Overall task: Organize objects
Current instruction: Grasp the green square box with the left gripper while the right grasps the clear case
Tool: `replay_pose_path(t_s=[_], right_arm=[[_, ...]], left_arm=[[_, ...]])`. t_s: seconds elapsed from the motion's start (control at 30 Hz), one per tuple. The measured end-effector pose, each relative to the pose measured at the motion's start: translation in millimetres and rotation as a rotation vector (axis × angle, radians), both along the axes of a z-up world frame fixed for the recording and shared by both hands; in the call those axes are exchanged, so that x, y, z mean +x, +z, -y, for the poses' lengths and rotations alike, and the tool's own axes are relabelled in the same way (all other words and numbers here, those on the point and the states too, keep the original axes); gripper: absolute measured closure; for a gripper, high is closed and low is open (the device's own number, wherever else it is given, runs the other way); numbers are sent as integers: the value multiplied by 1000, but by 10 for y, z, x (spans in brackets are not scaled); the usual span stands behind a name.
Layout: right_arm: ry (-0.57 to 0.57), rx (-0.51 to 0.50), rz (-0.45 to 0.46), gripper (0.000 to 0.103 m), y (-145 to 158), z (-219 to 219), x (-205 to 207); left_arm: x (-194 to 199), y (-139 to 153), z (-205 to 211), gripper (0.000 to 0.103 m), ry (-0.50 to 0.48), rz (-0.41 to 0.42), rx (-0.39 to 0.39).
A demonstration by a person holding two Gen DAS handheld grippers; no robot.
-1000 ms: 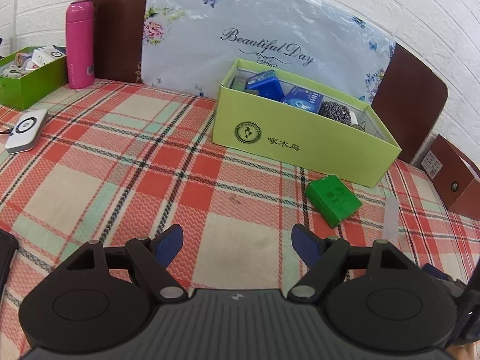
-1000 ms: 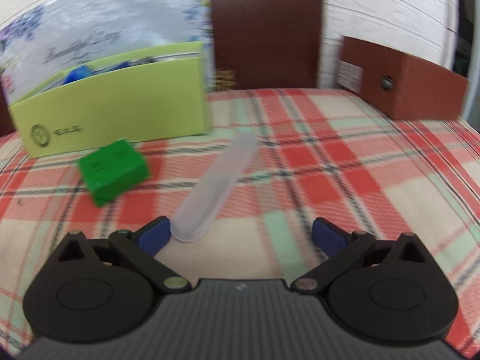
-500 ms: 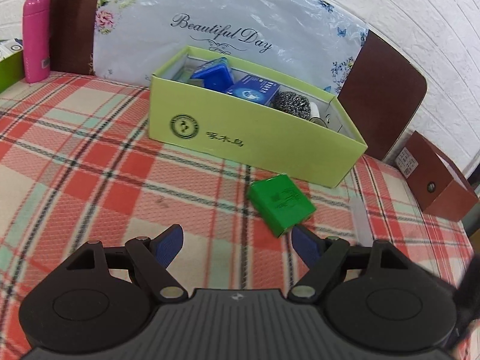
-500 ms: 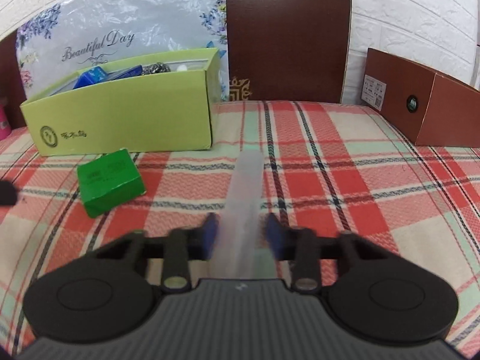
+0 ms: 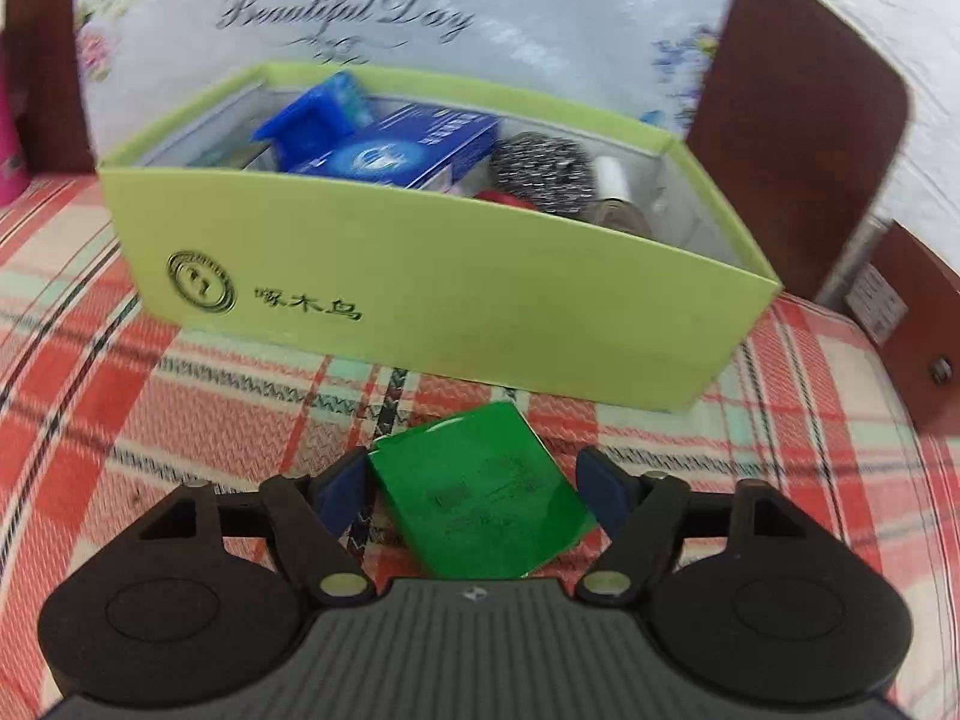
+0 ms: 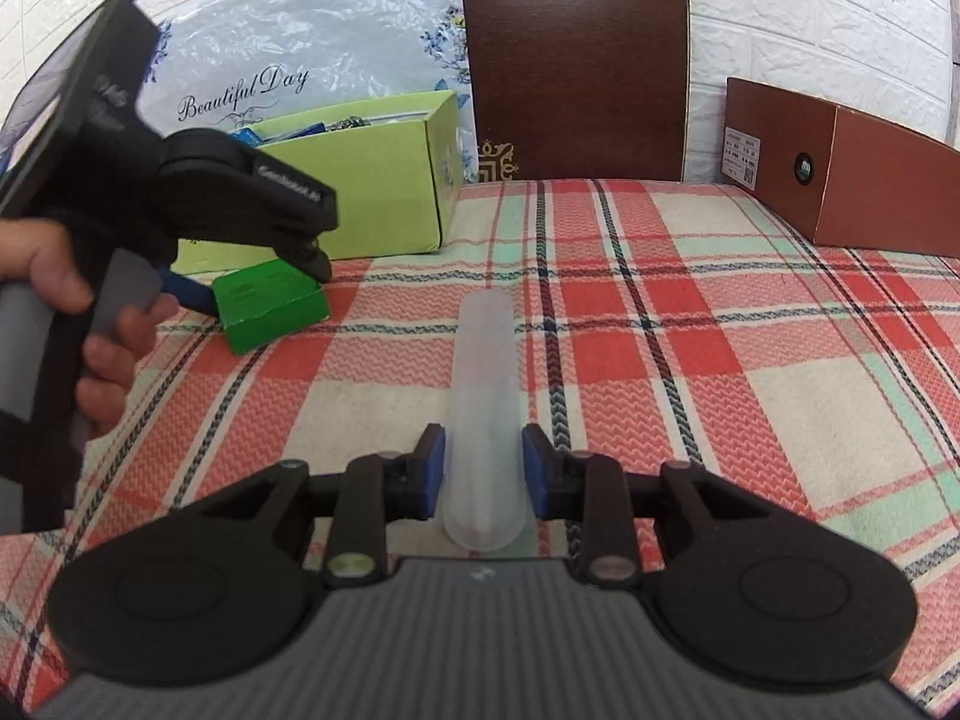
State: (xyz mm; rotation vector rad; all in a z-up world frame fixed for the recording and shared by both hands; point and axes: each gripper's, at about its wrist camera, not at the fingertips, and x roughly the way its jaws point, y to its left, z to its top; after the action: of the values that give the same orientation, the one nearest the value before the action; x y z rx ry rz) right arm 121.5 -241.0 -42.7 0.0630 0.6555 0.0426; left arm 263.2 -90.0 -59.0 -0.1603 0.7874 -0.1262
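Note:
A small green box (image 5: 480, 498) lies on the plaid tablecloth just in front of the lime-green storage box (image 5: 420, 300). My left gripper (image 5: 474, 489) is open with its jaws on either side of the green box, not closed on it. It also shows in the right wrist view (image 6: 240, 282), at the green box (image 6: 273, 312). My right gripper (image 6: 483, 468) is shut on a translucent white tube (image 6: 485, 396) that points away along the table.
The storage box holds blue packs (image 5: 396, 144), a steel scourer (image 5: 543, 168) and other items. A brown box (image 6: 840, 168) stands at the right. A chair back (image 6: 576, 60) and a floral plastic bag (image 6: 288, 42) are behind. A pink bottle (image 5: 9, 138) is at far left.
My left gripper moved forward and right until the green box sits between its open jaws. My right gripper closed on the translucent tube, which lay loose a second ago.

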Motion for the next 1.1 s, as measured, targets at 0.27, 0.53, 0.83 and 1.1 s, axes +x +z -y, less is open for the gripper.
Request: replay_pose_path(t_s=[0.27, 0.53, 0.83, 1.1], right_arm=[[102, 39, -34, 76, 50, -127, -181], [193, -28, -36, 76, 62, -419, -469], [146, 15, -45, 76, 71, -268, -541], [158, 1, -54, 67, 85, -283, -595]], left_arm=[[-594, 87, -567, 71, -239, -8, -2], [-760, 224, -469, 26, -164, 168, -25], [-399, -79, -20, 22, -272, 65, 186], [-890, -48, -379, 39, -249, 44, 153]])
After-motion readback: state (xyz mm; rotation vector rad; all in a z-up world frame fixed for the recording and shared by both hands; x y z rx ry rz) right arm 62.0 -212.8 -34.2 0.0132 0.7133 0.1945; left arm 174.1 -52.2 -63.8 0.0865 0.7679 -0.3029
